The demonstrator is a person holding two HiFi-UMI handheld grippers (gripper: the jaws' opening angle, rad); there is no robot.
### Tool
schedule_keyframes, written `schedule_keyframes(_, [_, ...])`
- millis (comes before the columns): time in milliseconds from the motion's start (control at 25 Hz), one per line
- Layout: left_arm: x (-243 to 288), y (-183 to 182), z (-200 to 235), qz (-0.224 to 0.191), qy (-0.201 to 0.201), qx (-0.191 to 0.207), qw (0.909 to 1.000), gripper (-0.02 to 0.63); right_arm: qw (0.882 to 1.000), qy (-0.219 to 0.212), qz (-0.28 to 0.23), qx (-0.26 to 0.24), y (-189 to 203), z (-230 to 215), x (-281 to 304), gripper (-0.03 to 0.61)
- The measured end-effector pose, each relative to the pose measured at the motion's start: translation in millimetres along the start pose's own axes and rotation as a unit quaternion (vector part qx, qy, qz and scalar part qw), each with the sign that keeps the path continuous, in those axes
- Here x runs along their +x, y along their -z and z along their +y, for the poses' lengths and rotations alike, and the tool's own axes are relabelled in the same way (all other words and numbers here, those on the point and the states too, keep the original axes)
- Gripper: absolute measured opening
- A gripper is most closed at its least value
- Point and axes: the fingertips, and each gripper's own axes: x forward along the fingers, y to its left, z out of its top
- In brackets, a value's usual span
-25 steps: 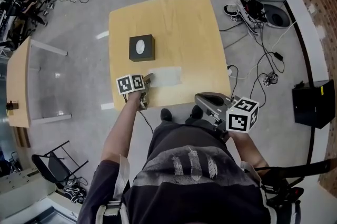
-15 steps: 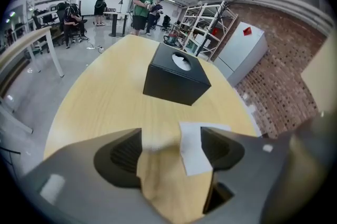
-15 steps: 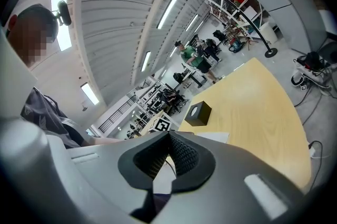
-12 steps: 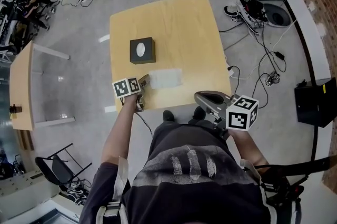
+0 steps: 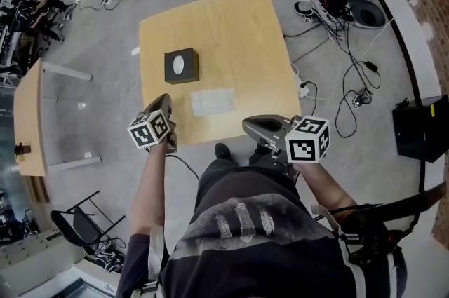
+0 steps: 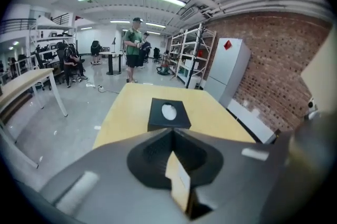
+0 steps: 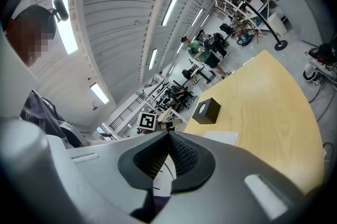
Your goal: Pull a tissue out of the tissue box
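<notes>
- Lifted since a second ago, the left claw (image 5: 163,102) has been drawn back from the tissue (image 5: 212,102); its jaws are seen pressed together with nothing between them;
- the tissue is laid flat on the worktop (image 5: 238,37), near the tissue box (image 5: 181,66) but apart from it;
- the right claw (image 5: 248,125) is held closed and empty at the worktop's near edge.

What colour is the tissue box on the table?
Black tissue box; clearest in the left gripper view.
</notes>
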Motion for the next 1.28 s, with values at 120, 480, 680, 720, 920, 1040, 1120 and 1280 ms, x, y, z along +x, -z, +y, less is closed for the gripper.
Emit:
schedule_keyframes(120, [-16.7,-11.8,-10.6,-0.027,0.017,0.000,0.9995,0.002,1.000,-0.012,0.003,0.001,-0.4,-5.2,5.7,-0.008])
schedule_keyframes(480, [-46.7,-0.4,-43.6,-0.029,0.078,0.098,0.9917,-0.002,0.998,-0.040,0.023,-0.051,-17.6,11.7,36.0,-0.006])
schedule_keyframes(680, [-76.1,-24.2,-53.4,-0.090,0.112,0.130,0.9810,-0.002,0.997,-0.042,-0.011,-0.058,-24.8,35.9,47.7,-0.006])
schedule_keyframes(720, [-81.8,-28.9,-57.7,-0.098,0.128,0.141,0.9767,-0.002,0.997,-0.047,-0.018,-0.055,-25.1,42.7,51.1,-0.005])
schedule_keyframes(920, [-113.6,-42.4,-69.7,-0.127,0.182,0.168,0.9604,-0.001,0.995,-0.044,-0.006,-0.090,-10.4,77.3,73.7,-0.003])
schedule_keyframes(1040, [-137.4,-50.1,-68.7,-0.159,0.205,0.169,0.9509,-0.002,0.990,-0.057,0.012,-0.129,2.9,102.9,89.8,-0.002])
schedule_keyframes(1120, [-152.6,-53.5,-66.5,-0.179,0.220,0.179,0.9422,-0.002,0.987,-0.062,0.019,-0.150,10.6,118.3,100.2,-0.002])
schedule_keyframes(1280, [-173.9,-52.7,-45.0,-0.187,0.208,0.195,0.9402,-0.002,0.983,-0.073,0.032,-0.163,26.4,143.1,123.4,-0.002])
